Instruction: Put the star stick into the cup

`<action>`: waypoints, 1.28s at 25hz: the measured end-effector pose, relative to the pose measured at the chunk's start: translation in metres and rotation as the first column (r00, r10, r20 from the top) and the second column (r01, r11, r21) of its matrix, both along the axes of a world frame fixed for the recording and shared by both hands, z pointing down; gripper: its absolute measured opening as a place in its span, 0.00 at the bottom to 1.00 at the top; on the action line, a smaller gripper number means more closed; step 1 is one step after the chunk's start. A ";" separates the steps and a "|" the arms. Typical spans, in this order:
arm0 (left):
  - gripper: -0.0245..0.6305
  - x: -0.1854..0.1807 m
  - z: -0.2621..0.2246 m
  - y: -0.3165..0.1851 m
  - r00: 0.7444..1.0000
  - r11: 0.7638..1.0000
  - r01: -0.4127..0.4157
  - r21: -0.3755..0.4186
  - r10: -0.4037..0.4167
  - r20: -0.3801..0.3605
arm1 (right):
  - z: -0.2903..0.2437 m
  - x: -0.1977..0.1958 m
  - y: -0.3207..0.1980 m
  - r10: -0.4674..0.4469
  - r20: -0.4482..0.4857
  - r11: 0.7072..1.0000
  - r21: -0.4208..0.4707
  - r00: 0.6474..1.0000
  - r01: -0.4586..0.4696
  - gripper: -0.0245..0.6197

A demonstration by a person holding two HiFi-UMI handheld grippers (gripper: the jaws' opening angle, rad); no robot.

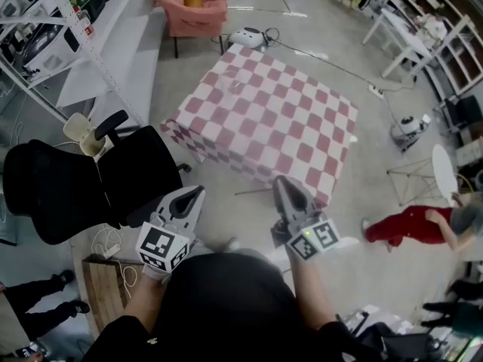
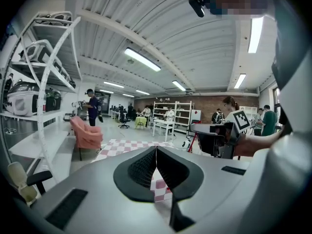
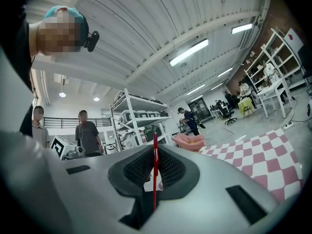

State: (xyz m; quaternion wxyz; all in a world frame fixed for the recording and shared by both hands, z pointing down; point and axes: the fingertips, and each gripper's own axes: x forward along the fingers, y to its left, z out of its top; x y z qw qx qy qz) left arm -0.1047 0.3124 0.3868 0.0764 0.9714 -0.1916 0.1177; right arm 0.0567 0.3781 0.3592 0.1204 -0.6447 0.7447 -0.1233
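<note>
Largest in sight, a square table [image 1: 264, 119] under a pink-and-white check cloth, out in front on the pale floor [image 1: 355, 202], well apart from both tools. To its left, a black office chair [image 1: 75, 183]; beyond that, white shelving [image 1: 38, 29] along the left edge. On the far side of the table, a pink armchair [image 1: 192, 10]. Off to the right, a person in red trousers [image 1: 407, 225]. Nearer, held side by side short of the table: left gripper [image 1: 199, 191], tipped slightly downward, jaws pressed together with nothing between them; right gripper [image 1: 281, 181], held level, jaws clamped on the star stick [image 3: 155, 174]. Thin and red, upright in that grip, top end poking above the jaws, lower end hanging into the dark gap behind them. Star end not to be made out.
</note>
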 end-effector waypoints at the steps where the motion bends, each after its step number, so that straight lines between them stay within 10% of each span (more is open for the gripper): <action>1: 0.10 0.004 0.001 0.000 1.000 1.000 0.002 0.002 -0.002 0.006 | 0.000 0.004 -0.001 -0.006 0.001 1.000 0.001 1.000 0.006 0.08; 12: 0.10 0.023 0.021 -0.040 1.000 1.000 -0.003 -0.030 0.004 0.026 | 0.020 0.017 -0.045 -0.011 0.018 1.000 -0.025 1.000 0.011 0.08; 32: 0.10 0.004 0.027 -0.264 0.998 0.997 -0.055 -0.055 0.054 -0.019 | 0.015 0.004 -0.270 0.060 -0.020 0.997 -0.040 0.998 -0.061 0.08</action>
